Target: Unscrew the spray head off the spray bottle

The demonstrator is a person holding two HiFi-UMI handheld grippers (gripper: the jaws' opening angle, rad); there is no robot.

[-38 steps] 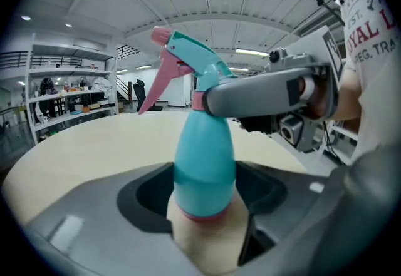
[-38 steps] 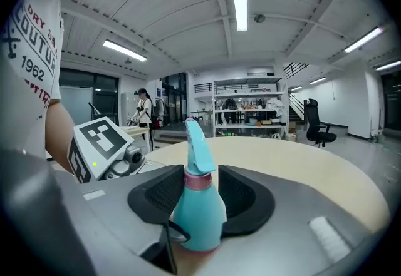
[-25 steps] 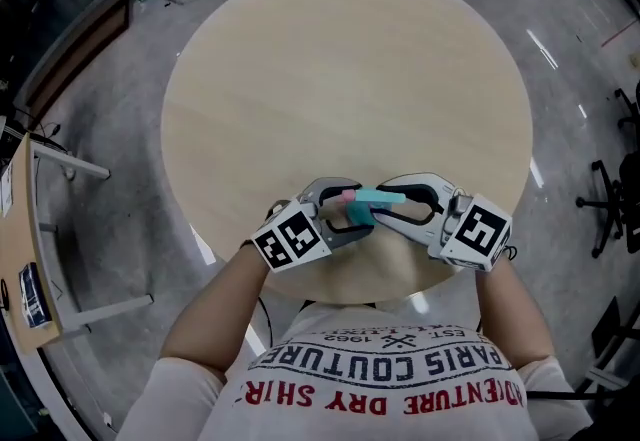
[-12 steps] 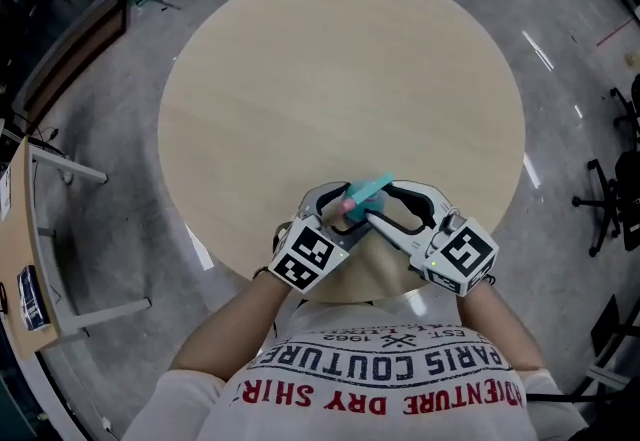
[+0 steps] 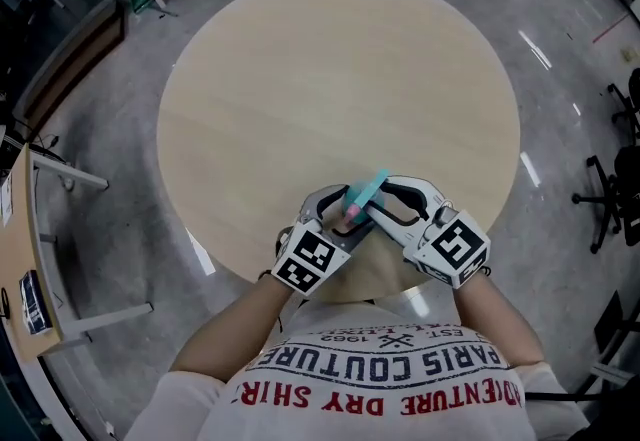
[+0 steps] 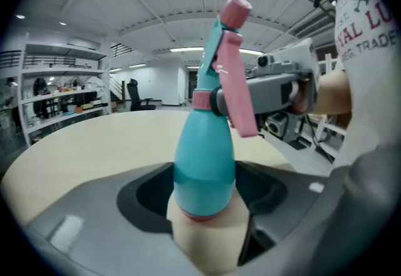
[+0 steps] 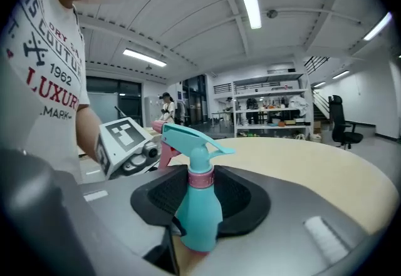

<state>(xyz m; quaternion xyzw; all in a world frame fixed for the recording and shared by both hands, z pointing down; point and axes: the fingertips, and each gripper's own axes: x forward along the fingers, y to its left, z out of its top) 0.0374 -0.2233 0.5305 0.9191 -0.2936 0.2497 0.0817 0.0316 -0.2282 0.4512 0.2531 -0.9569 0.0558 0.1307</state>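
A teal spray bottle point(image 6: 203, 162) is being held in the air between two hand-held grippers, just above the near edge of a round, pale wooden table point(image 5: 330, 79).

The left gripper point(image 5: 338, 204) is being pressed onto the bottle's wide lower body. Its jaws are standing far apart, and the gap between them is being filled by the bottle. In the left gripper view, the bottle is being shown rising out of the jaws, with its pink-rimmed base nearest the camera and its head farthest beyond the fingertips. A long pink trigger point(image 6: 238, 93) is being shown hanging down on the side facing the right gripper point(image 5: 385, 201). A pink nozzle cap point(image 6: 235, 12) is being shown at the very top.

The right gripper is being held against the bottle from the opposite side, farther along the bottle than the left gripper's jaws. Its jaws have just been closing. The spray head point(image 7: 188, 137) is being pinched between them at its narrow pink collar point(image 7: 202, 178), with the jaws only partway apart. Beyond these jaws, the nozzle and trigger are being pointed to the left, toward the left gripper's marker cube point(image 7: 122, 136).
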